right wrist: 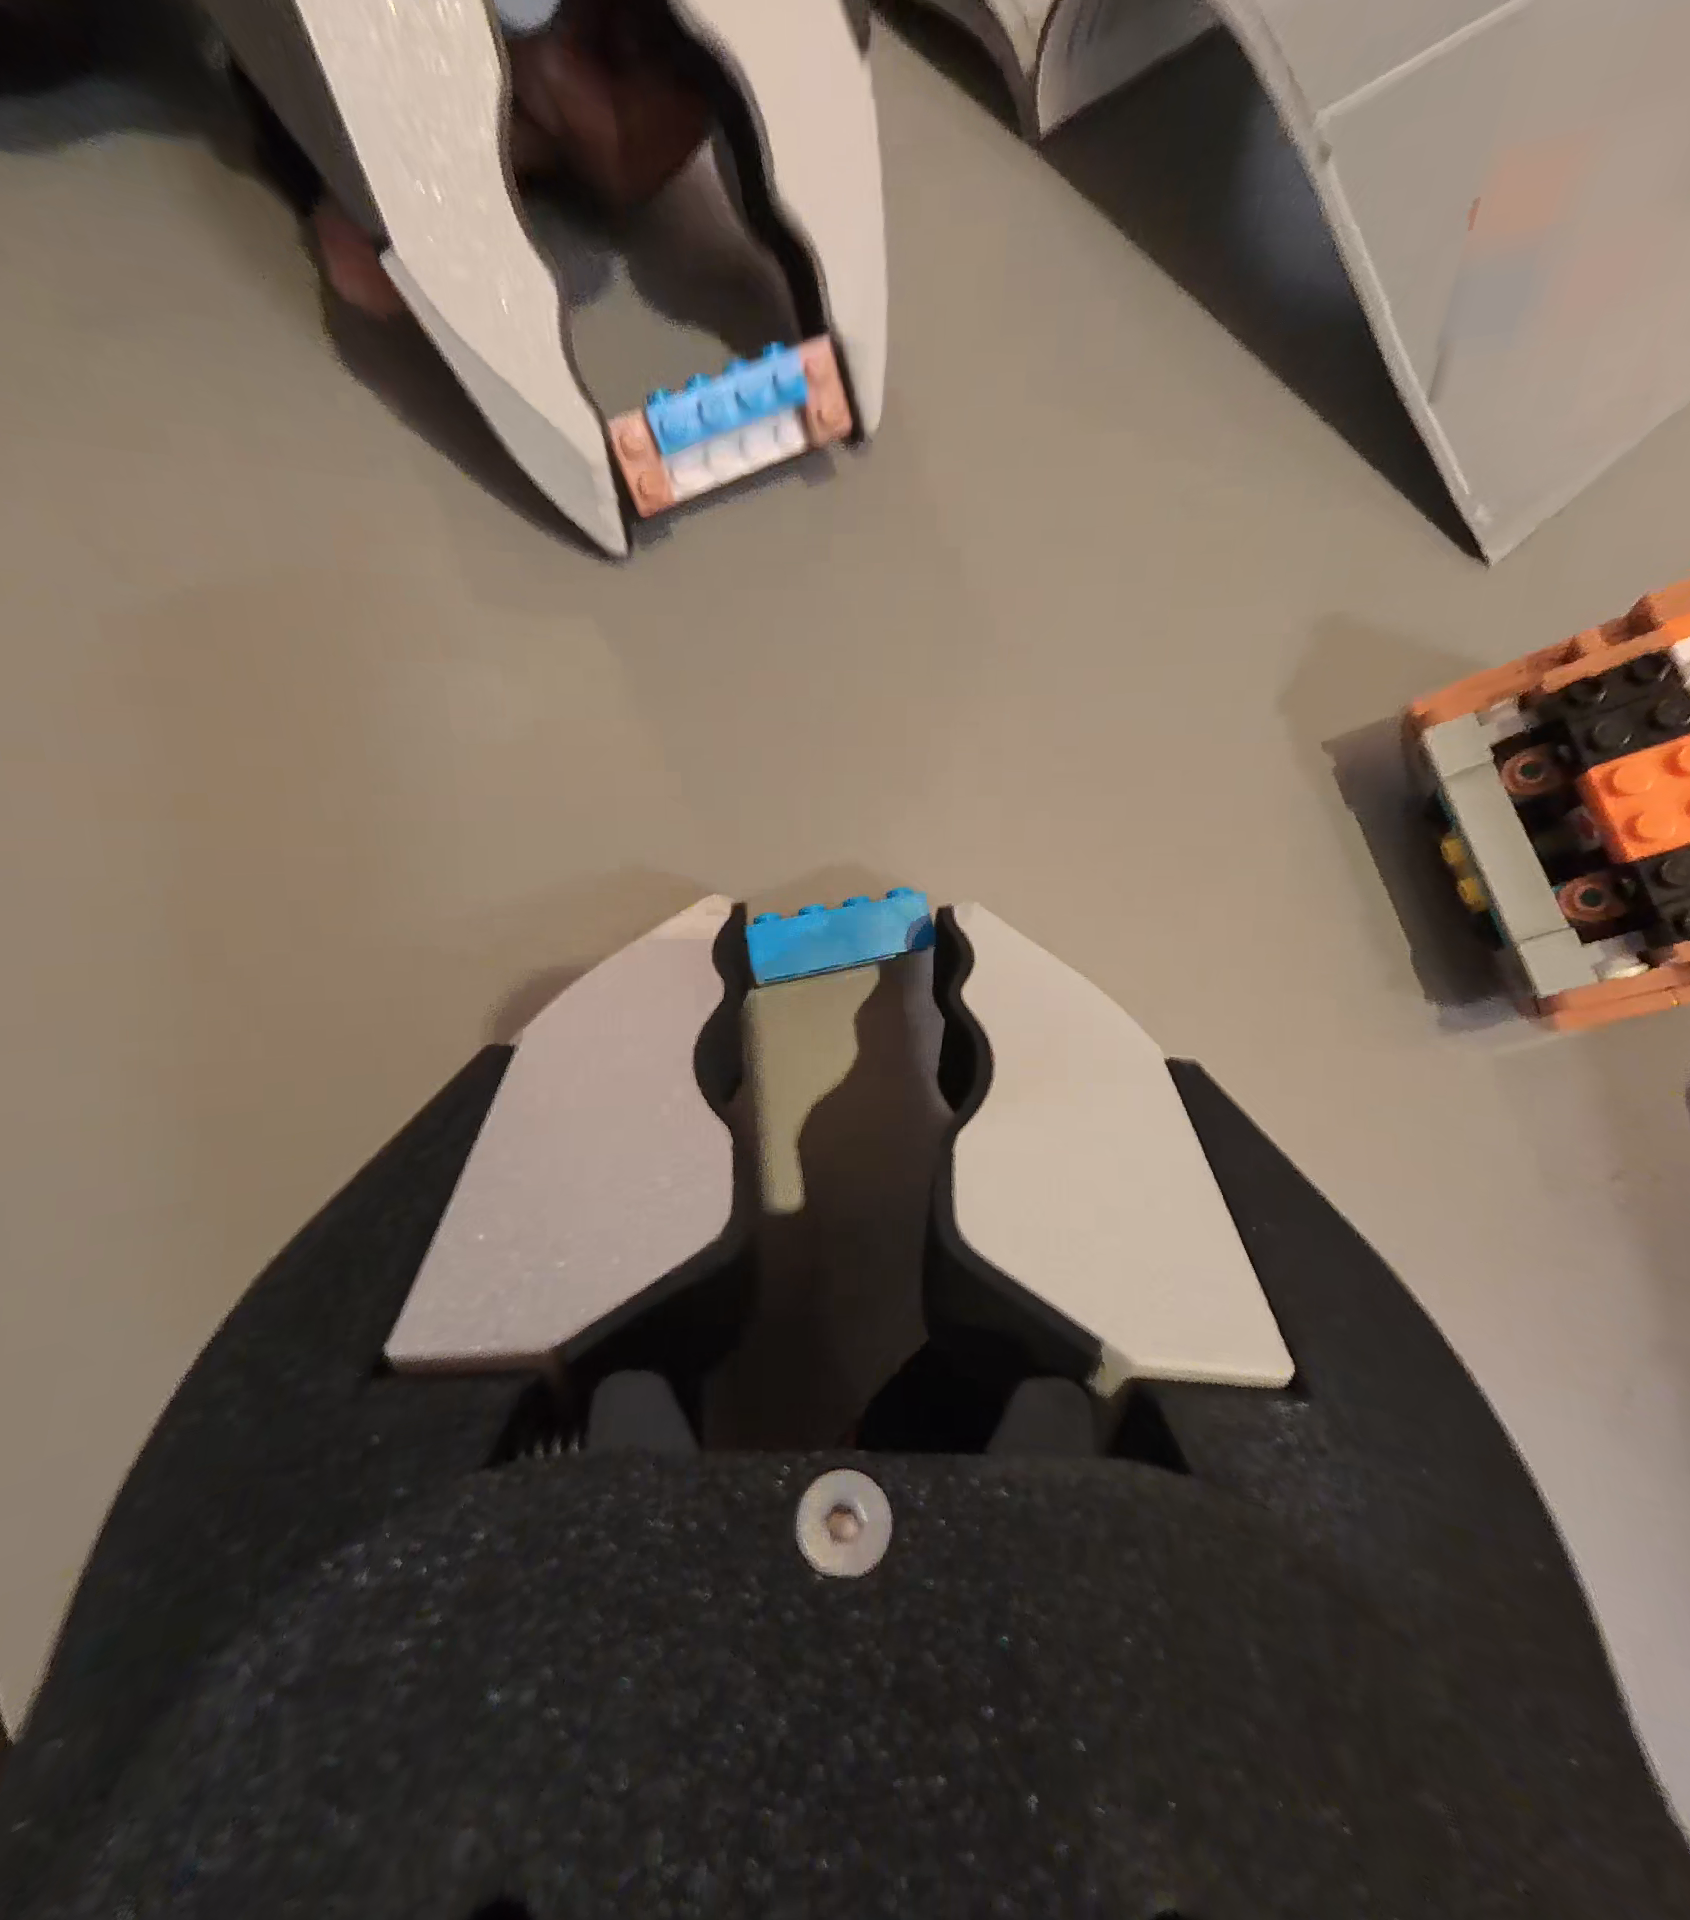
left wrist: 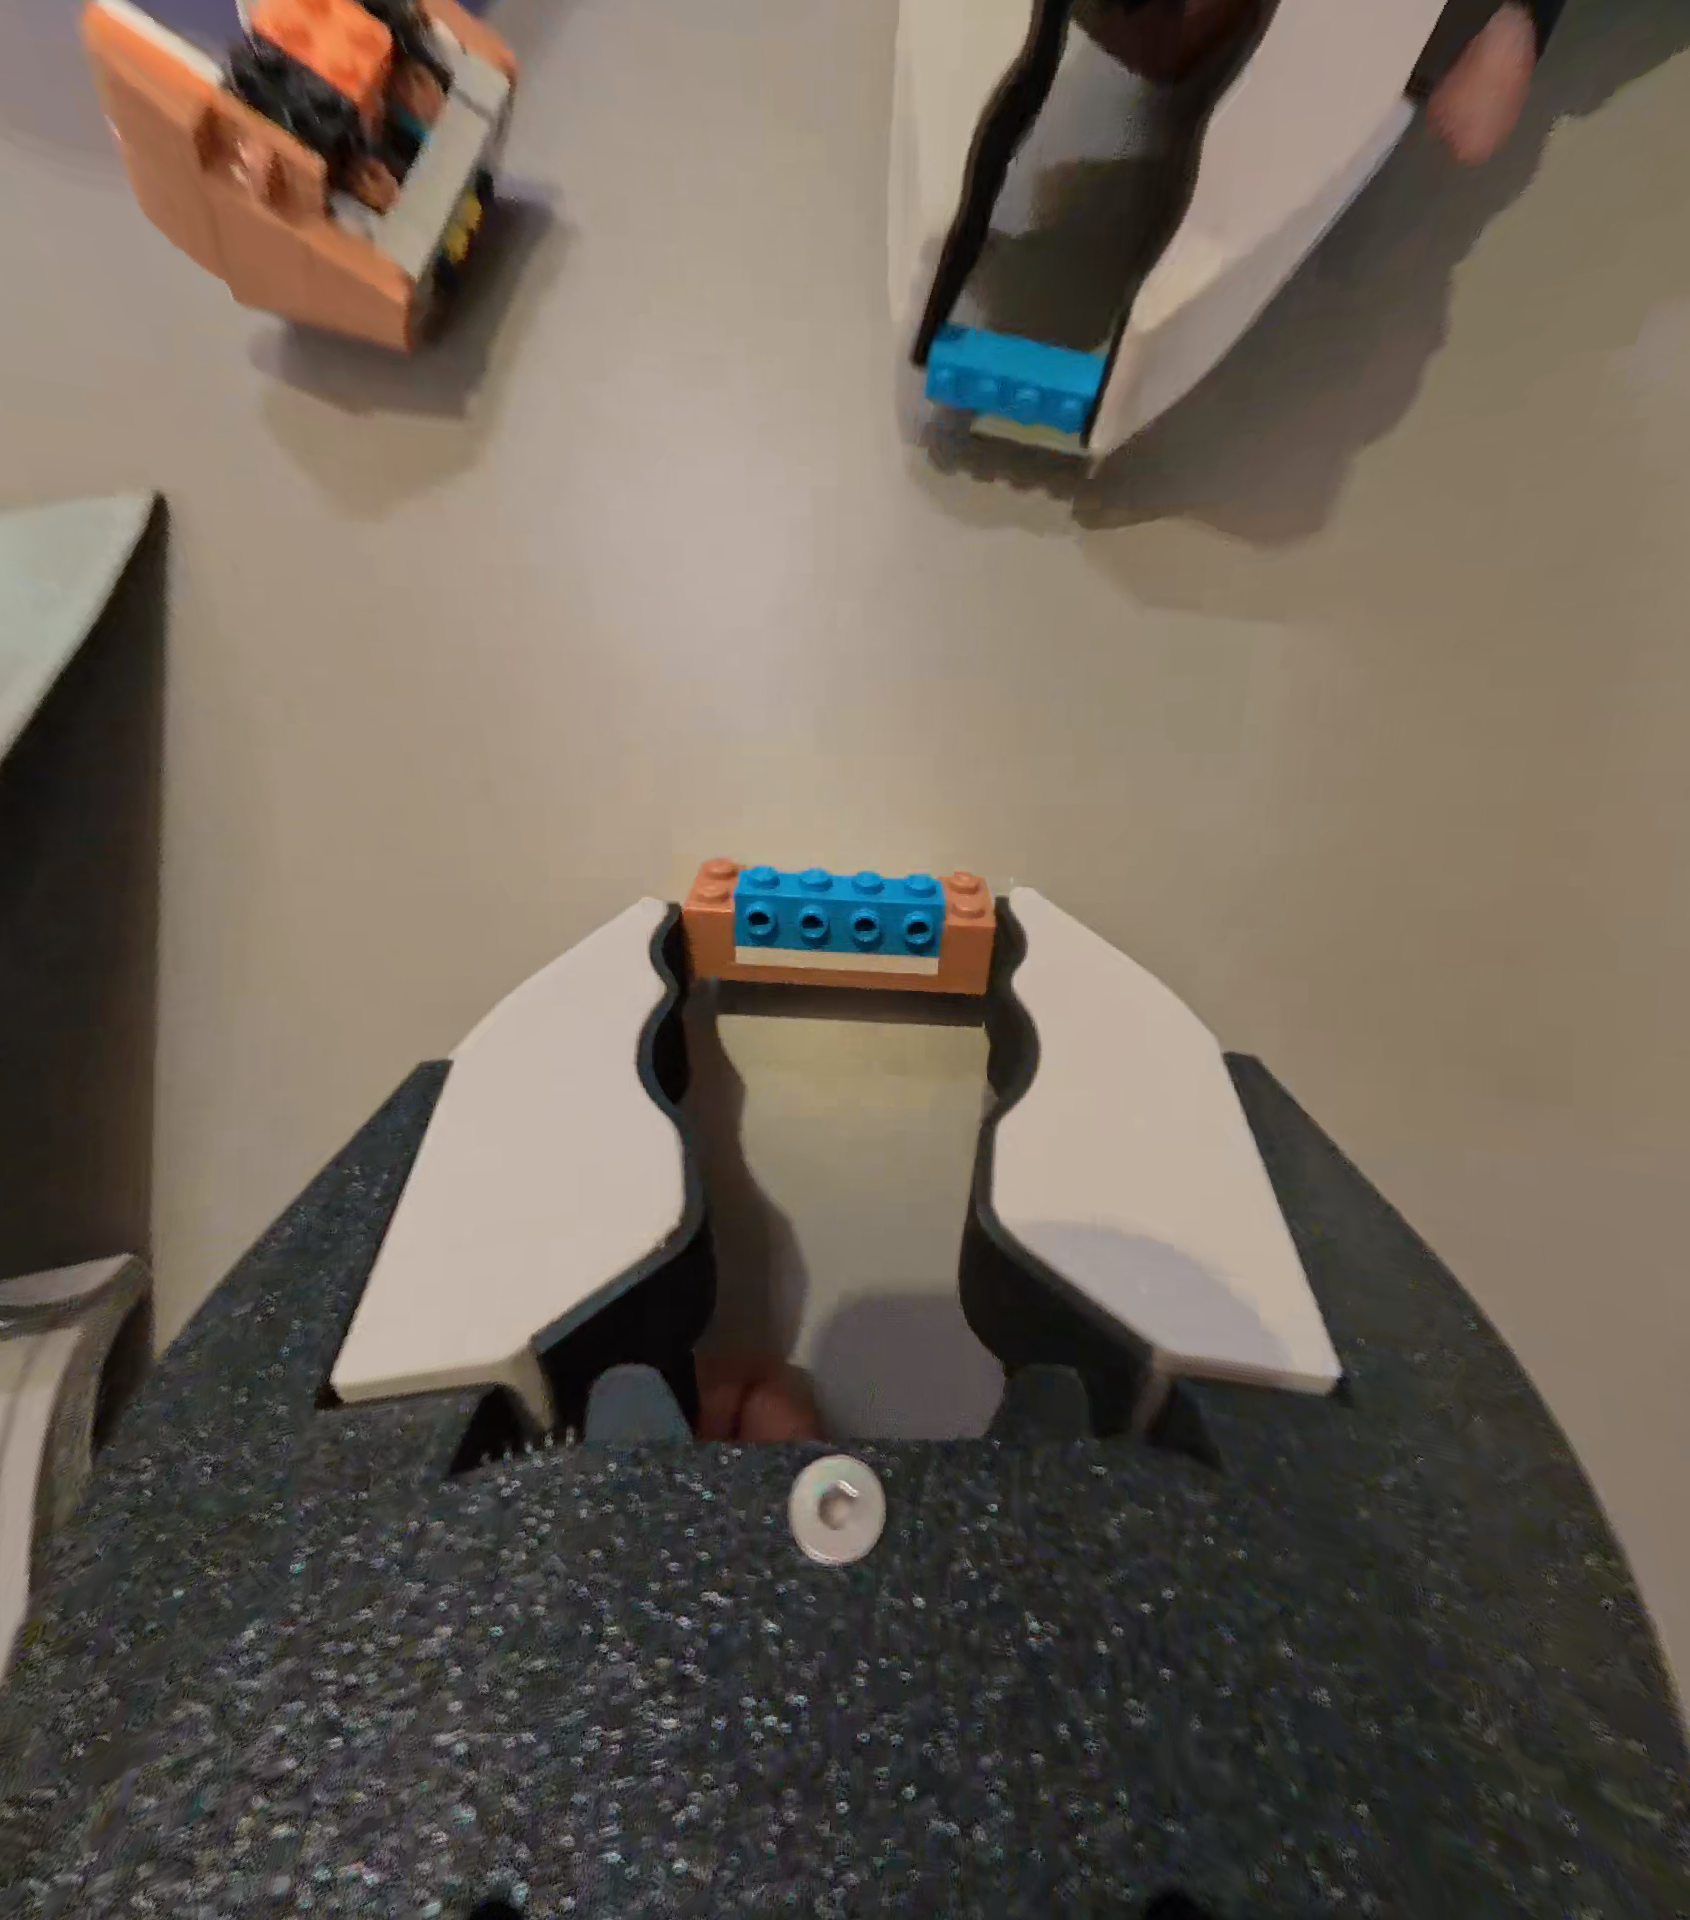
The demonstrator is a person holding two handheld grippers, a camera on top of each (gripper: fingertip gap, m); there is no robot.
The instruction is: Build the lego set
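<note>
- The table (left wrist: 820, 644) spreads pale and flat beneath both of my tools; a grey box (right wrist: 1506, 260) sits far ahead and to the right of my right tool.
- The half-built model (right wrist: 1610, 810), orange walls around black and orange bricks, rests on the table well off to the right of my right gripper, held by neither tool.
- My left gripper (left wrist: 839, 935) is clamped end to end on a small sub-assembly (left wrist: 839, 930): a brown base, a pale strip, a blue studded brick on top.
- My right gripper (right wrist: 839, 940) is closed on a single blue brick (right wrist: 839, 945), pinched at its ends, right at my fingertips.
- The two tools face each other, well apart. I judge the step in hand is joining the blue brick to the sub-assembly; next calls for bringing them together, studs lined up, then pressing squarely without twisting.
</note>
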